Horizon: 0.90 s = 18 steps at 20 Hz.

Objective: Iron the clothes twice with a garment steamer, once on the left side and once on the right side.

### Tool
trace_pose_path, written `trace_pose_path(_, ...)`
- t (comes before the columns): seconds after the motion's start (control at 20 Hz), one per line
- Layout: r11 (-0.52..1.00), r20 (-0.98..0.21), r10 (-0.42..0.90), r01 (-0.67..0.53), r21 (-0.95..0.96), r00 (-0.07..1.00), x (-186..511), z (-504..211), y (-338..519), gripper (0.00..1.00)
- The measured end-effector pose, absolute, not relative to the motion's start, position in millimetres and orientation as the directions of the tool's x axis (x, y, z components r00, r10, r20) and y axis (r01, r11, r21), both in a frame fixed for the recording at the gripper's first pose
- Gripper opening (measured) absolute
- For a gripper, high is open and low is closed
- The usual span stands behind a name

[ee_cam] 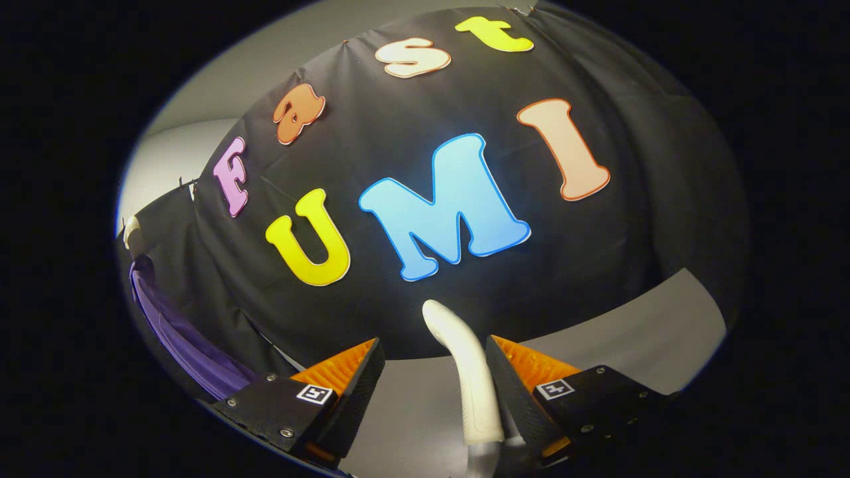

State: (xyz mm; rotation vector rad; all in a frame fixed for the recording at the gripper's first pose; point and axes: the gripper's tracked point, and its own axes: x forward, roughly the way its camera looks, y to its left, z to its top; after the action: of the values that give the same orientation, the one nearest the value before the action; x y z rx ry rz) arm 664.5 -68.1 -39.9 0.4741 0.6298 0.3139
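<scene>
Two fingers of the tongs [435,372] stand spread, the white steamer handle [465,372] between them, against the right one.
Not gripped yet, I'd say; the purple garment [179,332] hangs far left, so close, then swing left.

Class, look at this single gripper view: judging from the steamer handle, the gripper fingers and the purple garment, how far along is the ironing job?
Done: nothing looks ironed. The purple garment hangs off to the side, away from the fingers.
In hand: the white steamer handle stands between the open fingers of the gripper, against one finger, with a gap to the other, so not yet clamped.
Left: gripping the steamer, then both passes, left side and right side.
</scene>
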Motion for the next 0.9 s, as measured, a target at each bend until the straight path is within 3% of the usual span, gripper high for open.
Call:
trace_pose_path(0.4,0.807,-0.616,0.477,-0.037,0.589,0.627,674.0,-100.4,-63.9,0.94)
trace_pose_path(0.8,0.720,-0.655,0.618,0.021,0.693,0.434,648.2,-130.9,-34.9,0.93)
trace_pose_path(0.9,0.701,-0.652,0.633,0.048,0.712,0.417,646.9,-131.5,-35.9,0.87)
